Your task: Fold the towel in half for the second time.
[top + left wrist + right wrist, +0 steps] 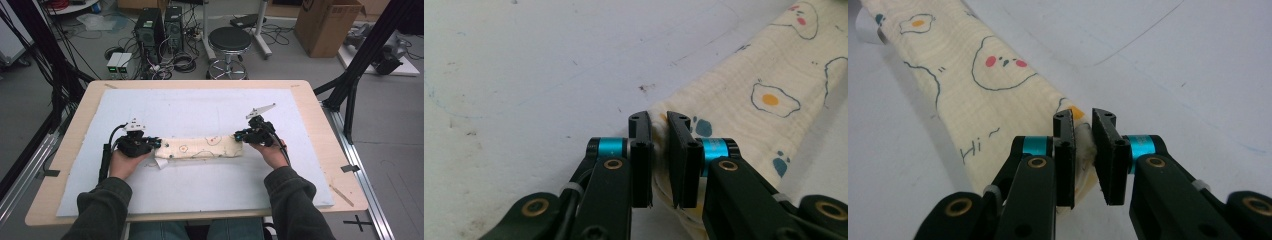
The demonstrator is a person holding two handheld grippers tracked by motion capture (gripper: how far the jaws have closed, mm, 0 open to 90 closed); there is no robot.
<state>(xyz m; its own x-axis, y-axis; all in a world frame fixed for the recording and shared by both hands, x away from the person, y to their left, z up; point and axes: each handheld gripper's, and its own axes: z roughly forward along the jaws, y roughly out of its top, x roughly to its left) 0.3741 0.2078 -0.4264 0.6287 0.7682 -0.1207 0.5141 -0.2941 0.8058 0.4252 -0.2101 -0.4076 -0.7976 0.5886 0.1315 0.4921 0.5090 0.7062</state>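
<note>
Cloth [200, 148], cream, printed with eggs and faces, folded into a long narrow band. Lies flat on white mat [200, 105] over tabletop [310, 92], stretched between the two sets of jaws.

Left gripper [658, 125]: jaws narrow, pinching the band's end corner; fabric runs from between them up and away to the right in the left gripper view.

Right gripper [1083, 122]: jaws narrow, a bunched edge of the opposite end caught between them; band runs away to the upper left in the right gripper view.

Long axis: gripper to gripper, crosswise to the person, right end lying slightly farther away.

Step judged in hand: folding, both ends gripped. Next move likely calls for lifting both ends together, keeping tension even, and laying one over the other or folding the band again.

Beyond tabletop: stool [229, 40], computer towers [160, 25], cardboard box [327, 25].
</note>
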